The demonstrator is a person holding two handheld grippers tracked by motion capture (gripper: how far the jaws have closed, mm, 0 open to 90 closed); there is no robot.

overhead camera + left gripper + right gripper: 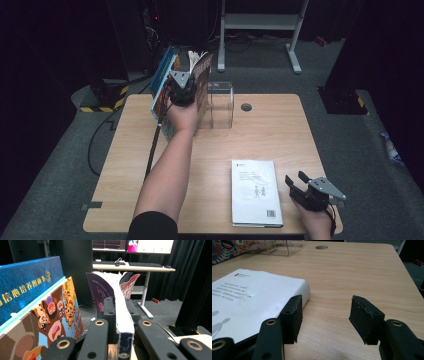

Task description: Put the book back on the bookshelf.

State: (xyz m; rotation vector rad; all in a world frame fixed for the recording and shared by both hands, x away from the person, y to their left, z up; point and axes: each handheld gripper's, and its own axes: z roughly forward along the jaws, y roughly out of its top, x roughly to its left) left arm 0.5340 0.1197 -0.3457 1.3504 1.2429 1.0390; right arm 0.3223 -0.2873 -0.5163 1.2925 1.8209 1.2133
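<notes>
upper middle of the high view: the left gripper is clamped on a purple paperback, upright beside the picture books. it looks floppy, so grip near the spine. the right gripper waits half open beside the white book.
</notes>
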